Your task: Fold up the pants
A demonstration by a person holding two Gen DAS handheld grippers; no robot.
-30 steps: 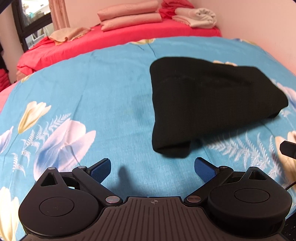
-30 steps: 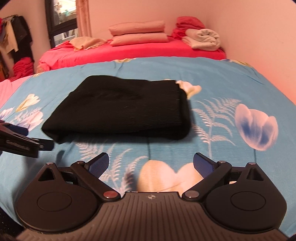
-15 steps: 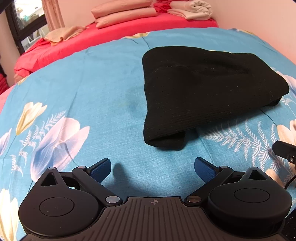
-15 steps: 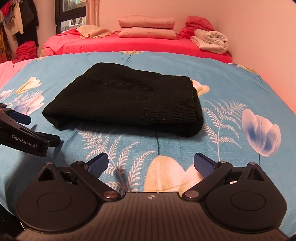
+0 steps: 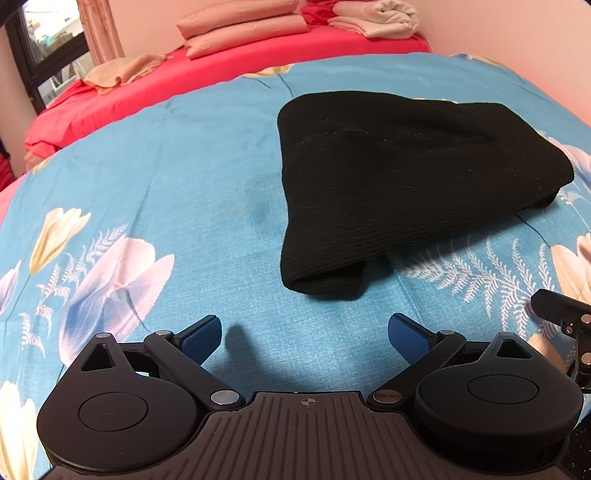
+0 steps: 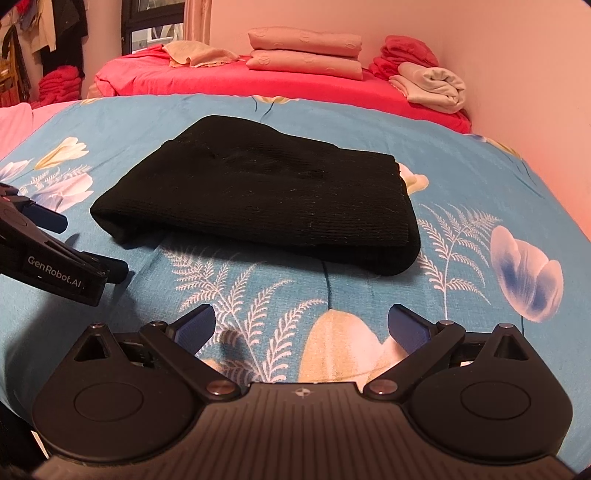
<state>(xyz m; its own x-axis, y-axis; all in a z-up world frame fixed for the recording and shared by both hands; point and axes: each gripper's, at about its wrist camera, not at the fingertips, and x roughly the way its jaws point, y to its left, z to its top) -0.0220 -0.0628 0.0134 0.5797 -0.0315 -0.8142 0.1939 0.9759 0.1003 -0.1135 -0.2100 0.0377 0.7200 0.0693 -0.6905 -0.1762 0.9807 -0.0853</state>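
The black pants [image 5: 399,188] lie folded into a thick flat bundle on the blue flowered bedspread [image 5: 147,192]. In the right wrist view the pants [image 6: 273,199] lie ahead, with the rounded fold at their left end. My left gripper [image 5: 304,338] is open and empty, just short of the bundle's near left corner. My right gripper [image 6: 301,326] is open and empty, a short way back from the bundle's front edge. The left gripper also shows in the right wrist view [image 6: 88,251] at the left, apart from the pants. A part of the right gripper shows at the right edge of the left wrist view.
A red bed [image 6: 236,79] stands behind, with stacked pink pillows [image 6: 304,51], a beige cloth [image 6: 201,53] and rolled beige and red linens [image 6: 430,83]. A pink wall [image 6: 517,55] runs along the right. A window [image 6: 153,18] and hanging clothes are at the far left.
Both grippers have drawn back and shifted a little, so the pants sit further ahead in view. The pants have not moved. Both grippers have stayed open.
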